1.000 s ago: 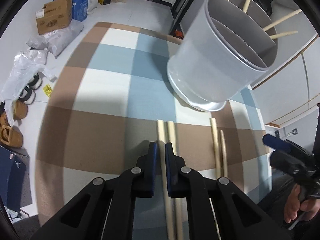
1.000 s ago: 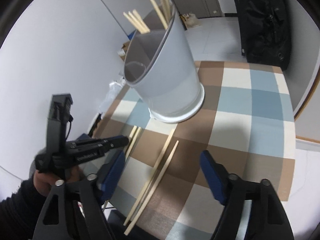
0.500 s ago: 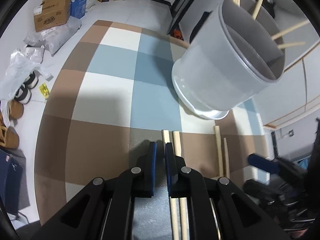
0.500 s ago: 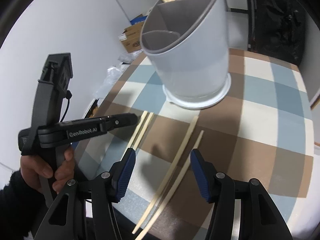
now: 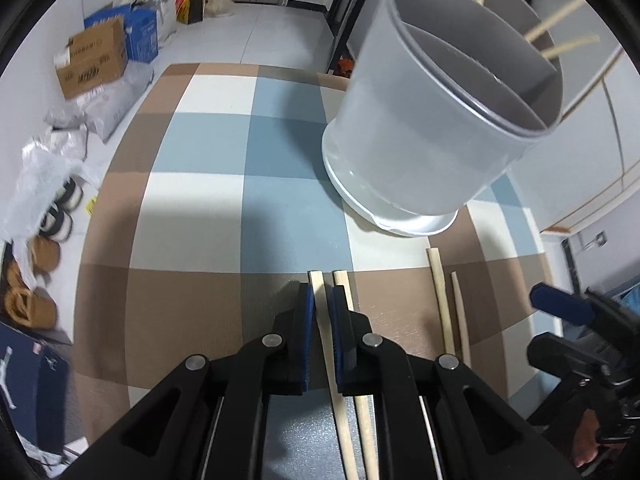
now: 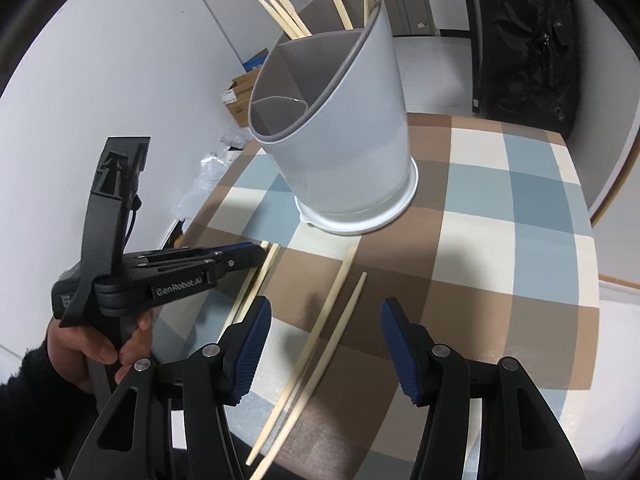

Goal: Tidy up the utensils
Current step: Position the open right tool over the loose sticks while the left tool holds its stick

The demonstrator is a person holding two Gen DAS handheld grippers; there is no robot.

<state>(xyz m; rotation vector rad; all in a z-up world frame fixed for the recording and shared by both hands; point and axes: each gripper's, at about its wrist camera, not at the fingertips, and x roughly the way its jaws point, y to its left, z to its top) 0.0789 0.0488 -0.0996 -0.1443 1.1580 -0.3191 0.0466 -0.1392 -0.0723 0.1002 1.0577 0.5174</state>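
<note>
Left gripper (image 5: 323, 300): we saw its blue pads closed to a narrow slot around one chopstick (image 5: 326, 344), low over the table (image 5: 188, 216); whether the pads actually pressed the wood, we could not tell.
Neighbouring chopstick (image 5: 358, 380): it lay just beside the first, passing under the right-hand finger, near the table's near edge.
Right gripper (image 6: 326, 330): we found its jaws spread wide with nothing between the pads, hovering above the second pair.
Second pair of chopsticks (image 6: 320, 340): they lay flat on the brown and white checks, near the near edge, tips close together and pointing toward the holder.
Utensil holder (image 6: 340, 128): the grey divided tub stood upright toward the table's far side, with several chopsticks leaning in its rear compartment; we saw nothing in the front one.
Left hand (image 6: 92, 348): it was wrapped round the left gripper's handle.
</note>
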